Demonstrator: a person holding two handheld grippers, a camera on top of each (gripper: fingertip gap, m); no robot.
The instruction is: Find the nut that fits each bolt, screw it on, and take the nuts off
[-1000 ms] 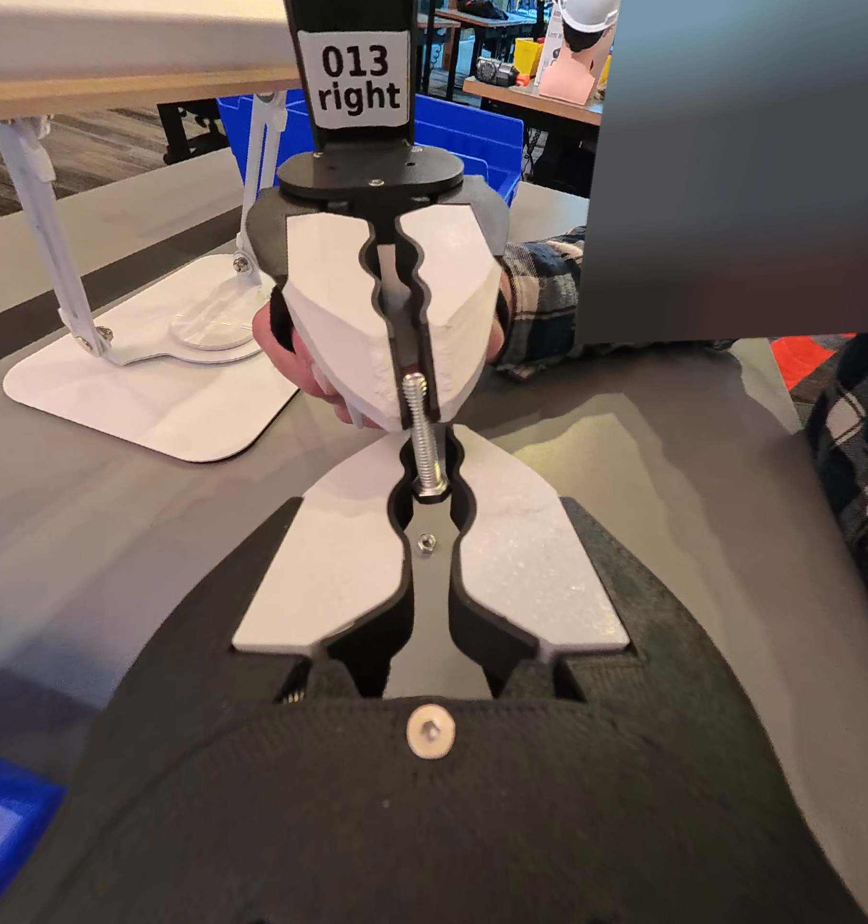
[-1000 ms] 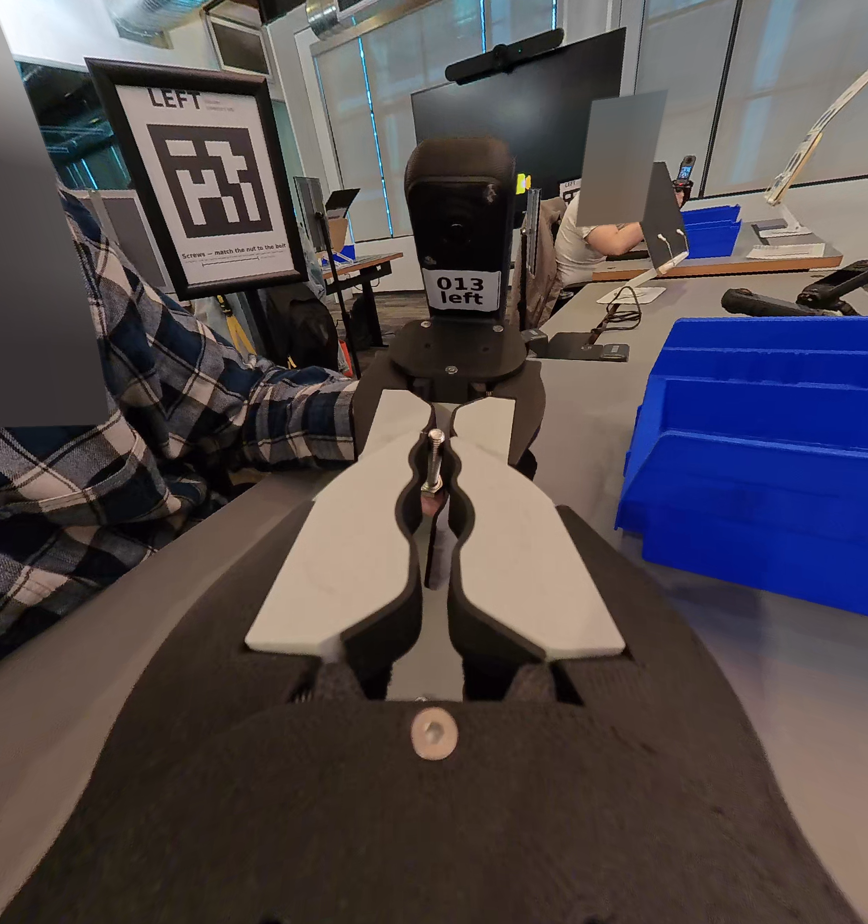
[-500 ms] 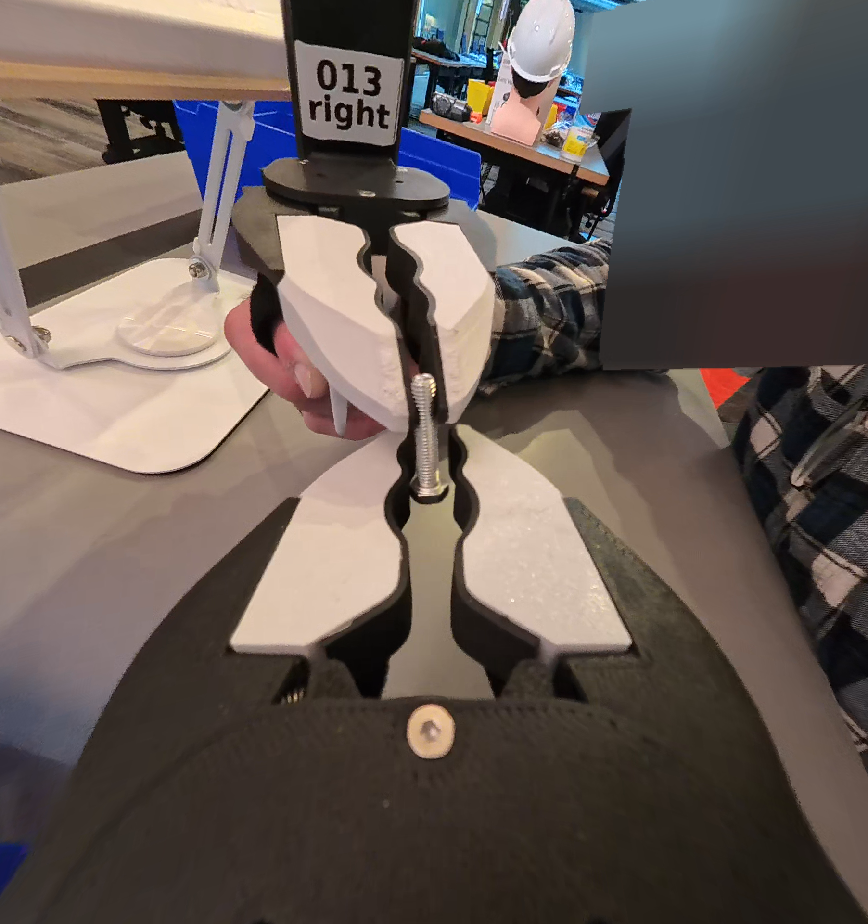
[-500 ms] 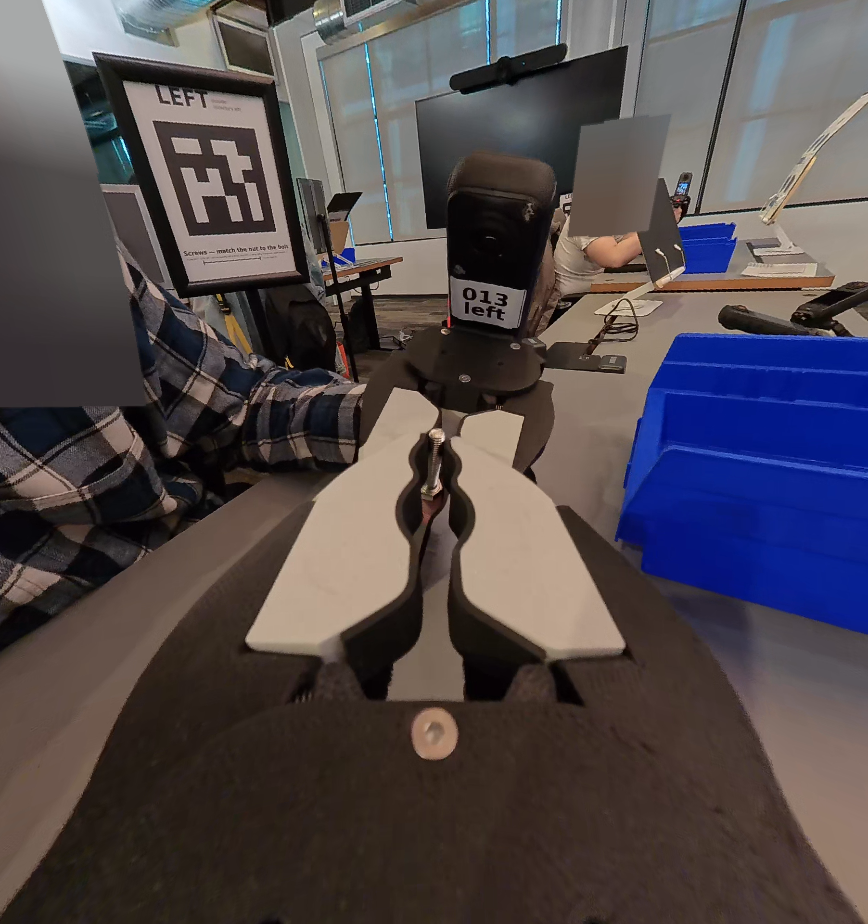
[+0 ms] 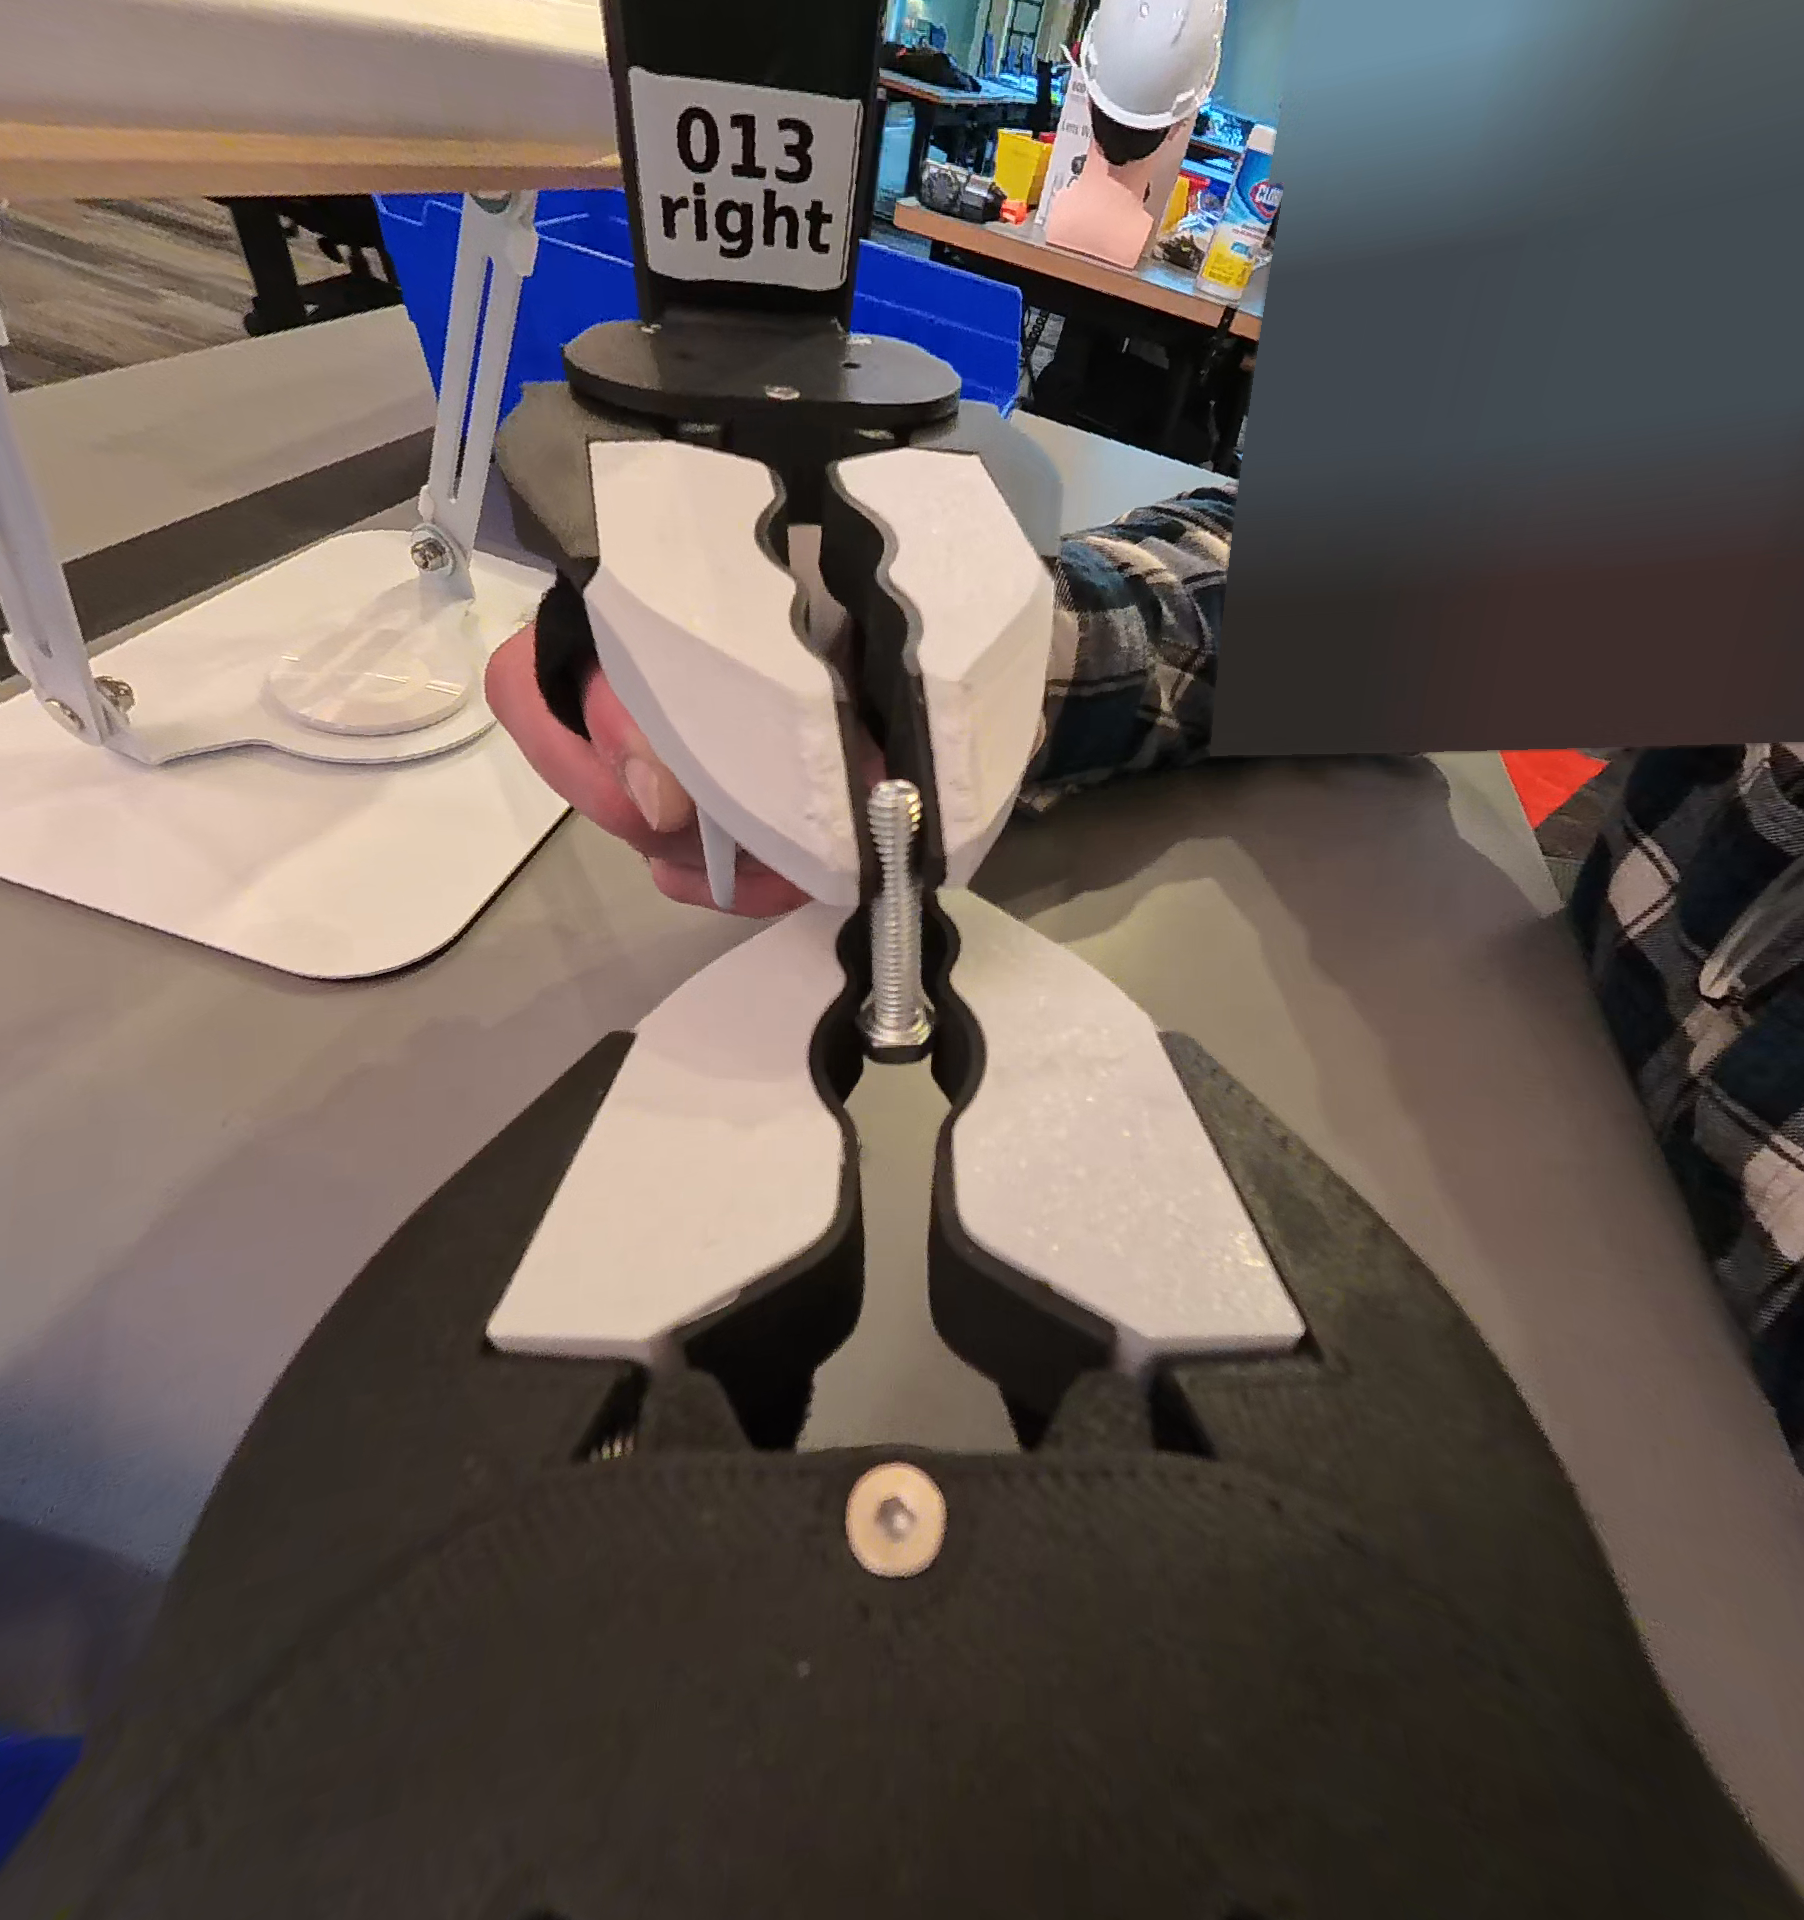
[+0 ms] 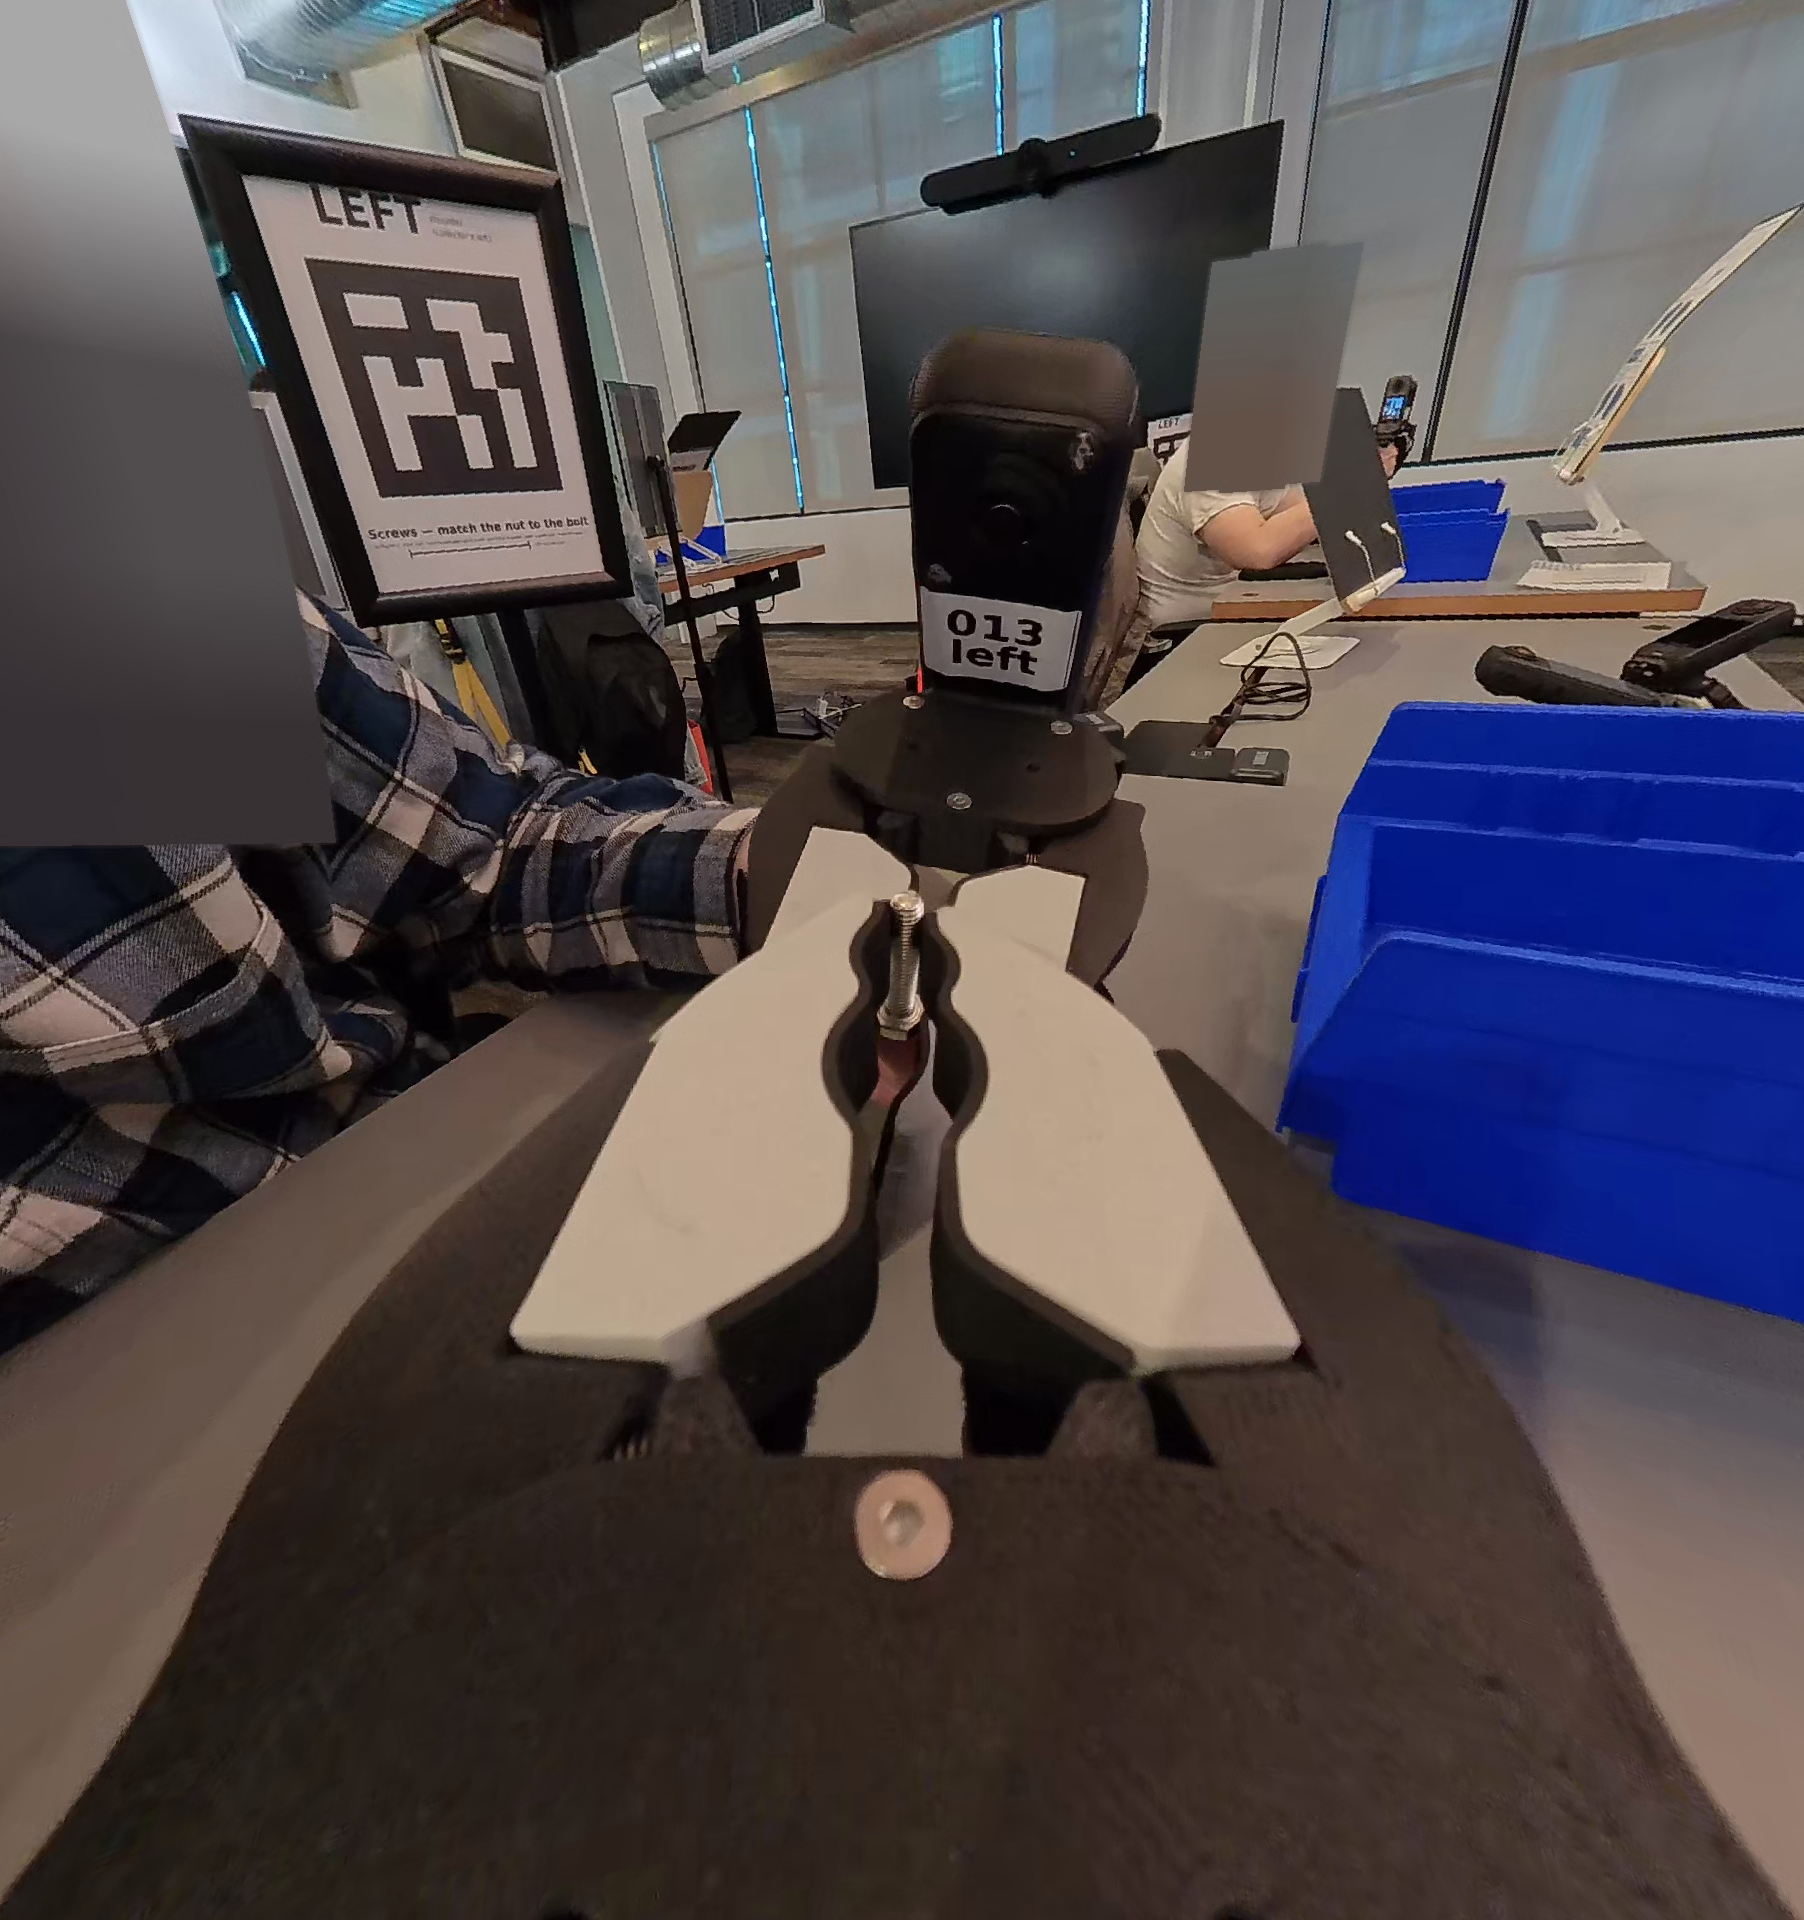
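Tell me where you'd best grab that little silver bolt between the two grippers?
Best by its hex end, coming in along the bolt so that a finger lands on each side. The flat faces give the pads something to press on. The round thread would likely slip, and it should stay free for a nut. The left gripper already sits this way.
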